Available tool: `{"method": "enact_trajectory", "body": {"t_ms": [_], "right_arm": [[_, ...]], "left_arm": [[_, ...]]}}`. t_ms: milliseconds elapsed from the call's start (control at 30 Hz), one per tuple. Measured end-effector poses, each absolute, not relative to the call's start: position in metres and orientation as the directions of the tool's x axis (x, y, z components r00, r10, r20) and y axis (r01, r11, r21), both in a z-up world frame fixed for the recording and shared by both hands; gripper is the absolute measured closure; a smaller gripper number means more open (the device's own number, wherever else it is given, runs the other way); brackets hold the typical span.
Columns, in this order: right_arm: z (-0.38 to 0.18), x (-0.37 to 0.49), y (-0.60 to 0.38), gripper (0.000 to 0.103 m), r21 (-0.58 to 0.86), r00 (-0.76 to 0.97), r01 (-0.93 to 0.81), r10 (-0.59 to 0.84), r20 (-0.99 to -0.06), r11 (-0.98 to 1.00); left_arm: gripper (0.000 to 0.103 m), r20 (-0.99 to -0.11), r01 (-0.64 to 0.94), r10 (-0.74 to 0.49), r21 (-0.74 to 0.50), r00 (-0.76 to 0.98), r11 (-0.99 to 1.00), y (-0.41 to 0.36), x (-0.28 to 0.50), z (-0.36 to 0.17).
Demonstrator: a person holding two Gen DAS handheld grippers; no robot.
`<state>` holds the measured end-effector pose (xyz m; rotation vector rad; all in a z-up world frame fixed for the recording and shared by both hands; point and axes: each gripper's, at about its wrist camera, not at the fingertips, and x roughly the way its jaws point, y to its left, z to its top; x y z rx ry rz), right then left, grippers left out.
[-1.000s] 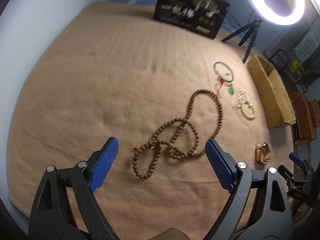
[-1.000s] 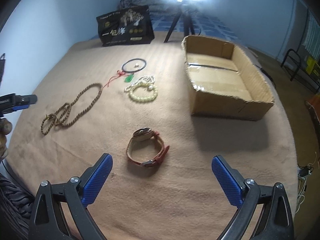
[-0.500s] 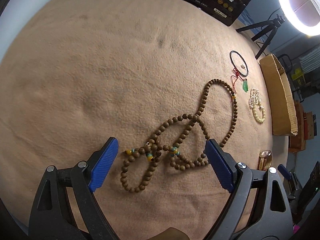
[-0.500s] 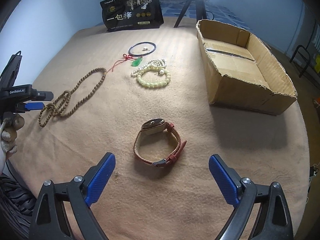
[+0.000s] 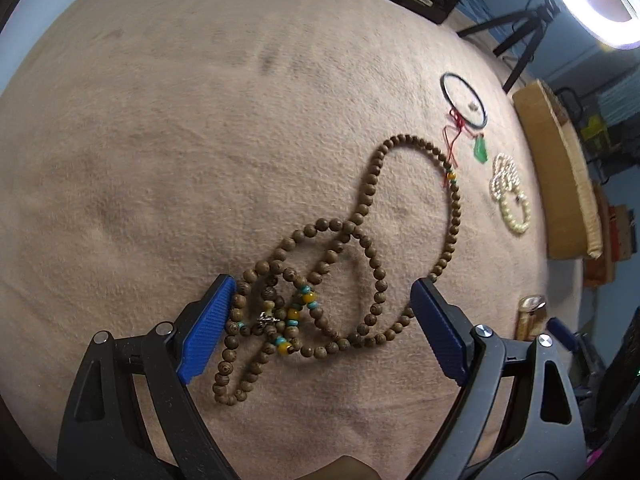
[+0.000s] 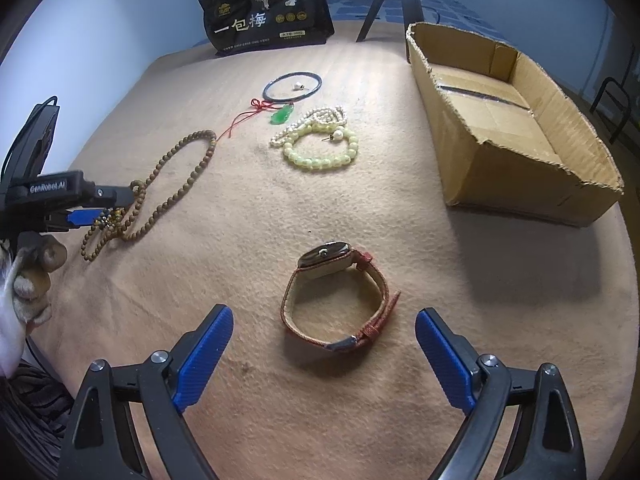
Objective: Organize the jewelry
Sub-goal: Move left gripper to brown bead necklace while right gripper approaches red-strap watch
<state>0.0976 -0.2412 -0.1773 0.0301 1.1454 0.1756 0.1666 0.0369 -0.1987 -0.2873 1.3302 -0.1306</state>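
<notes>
Between wide-open left gripper (image 5: 320, 328) jaws — knotted end of wooden bead necklace (image 5: 360, 276), ungripped, on cloth (image 5: 160, 160)

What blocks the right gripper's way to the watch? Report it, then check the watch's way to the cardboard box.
Nothing visible does. The right gripper stands open with the watch just ahead of its fingers, only bare blanket between. From the watch to the cardboard box the blanket is likewise bare; the other jewelry lies off to the left.

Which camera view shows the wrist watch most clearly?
The right wrist view: the watch lies whole, just ahead of the open right tool. In the left wrist view the watch is small at the edge.
</notes>
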Motion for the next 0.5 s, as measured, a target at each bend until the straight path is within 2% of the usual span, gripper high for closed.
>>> {"method": "enact_trajectory", "body": {"t_ms": [200,433,500], "right_arm": [[-0.184,0.105,-0.239,0.009,0.109,0.393,-0.112,0.144,-0.908,0.988],[-0.192,0.113,-0.233,0.009,0.086,0.387,-0.112,0.123,-0.914,0.99],[-0.193,0.116,-0.232,0.017,0.076,0.383,-0.113,0.114,-0.916,0.991]], "left_arm": [[0.012,-0.943,0.003,-0.236,-0.242,0.235,0.97,0.013,0.166,-0.199],[0.012,-0.956,0.084,-0.156,-0.139,0.249,0.987,-0.016,0.167,-0.205],[0.012,-0.958,0.099,-0.131,-0.109,0.255,0.989,-0.023,0.168,-0.207]]}}
